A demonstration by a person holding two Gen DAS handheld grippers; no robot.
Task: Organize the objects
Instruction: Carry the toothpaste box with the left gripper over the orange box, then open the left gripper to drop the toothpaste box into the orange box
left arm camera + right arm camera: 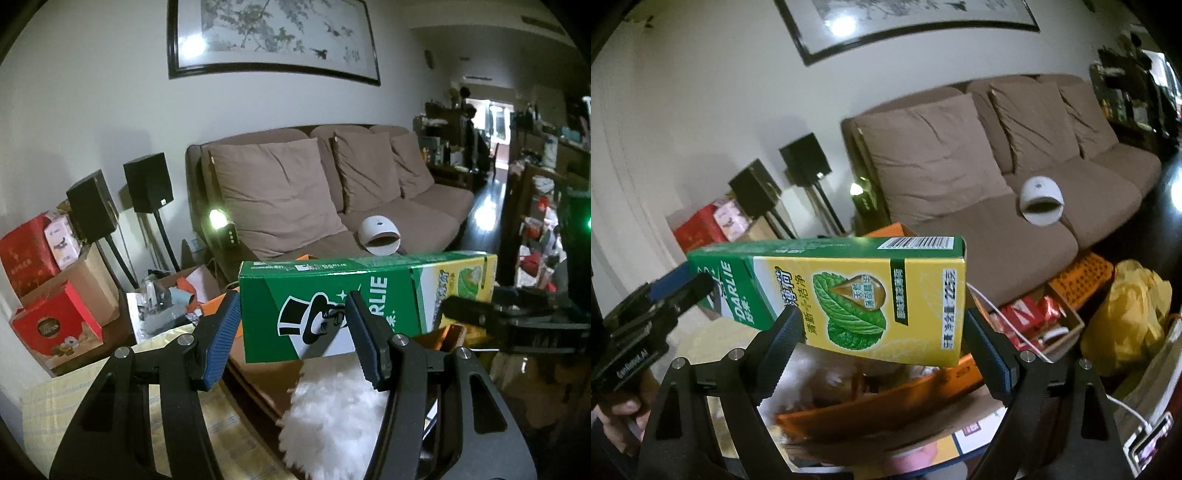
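While aloft before the sofa [406, 218], a Darlie toothpaste box [369, 269] in the left tool's [293, 295] clamp, right tool [881, 312] wide.

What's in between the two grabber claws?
The green-and-yellow cardboard toothpaste box, stretching from the left gripper to the right gripper; the right wrist view shows it.
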